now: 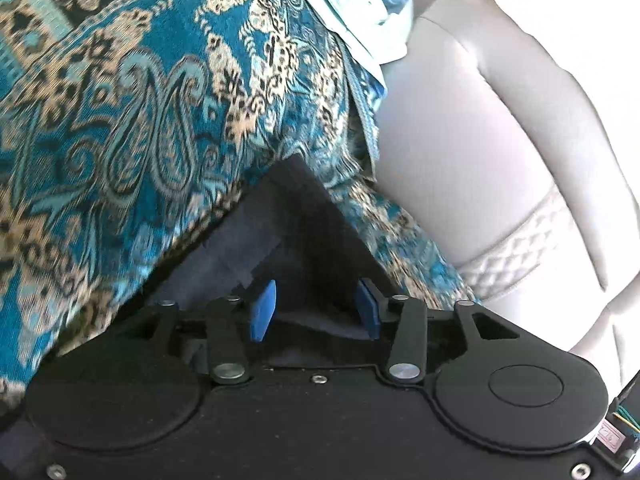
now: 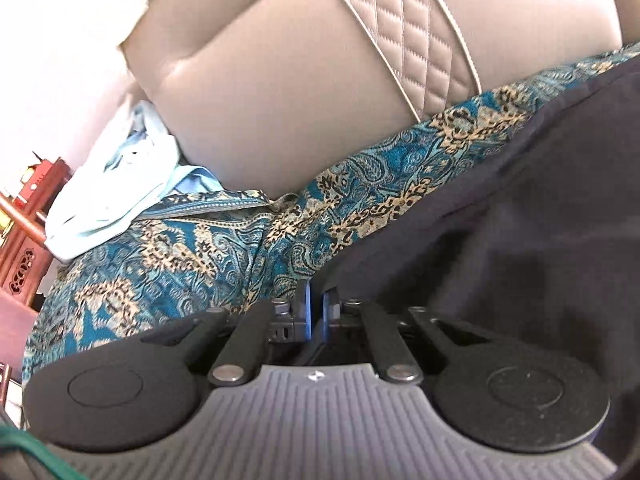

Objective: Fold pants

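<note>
Dark navy pants [image 1: 288, 216] lie on a teal paisley cover [image 1: 120, 120]. In the left wrist view a pointed corner of the pants reaches forward between the blue pads; my left gripper [image 1: 316, 308] is open around it, pads apart. In the right wrist view the pants [image 2: 500, 240] spread to the right over the cover [image 2: 200, 260]. My right gripper [image 2: 316, 312] has its pads nearly together at the pants' edge, pinching the dark cloth.
A beige leather sofa backrest [image 1: 480, 140] with a quilted band [image 2: 408, 24] stands behind the cover. A light blue garment [image 2: 120, 184] lies bunched at the cover's far edge, also in the left wrist view [image 1: 360, 8]. Red wooden furniture [image 2: 28, 216] stands at far left.
</note>
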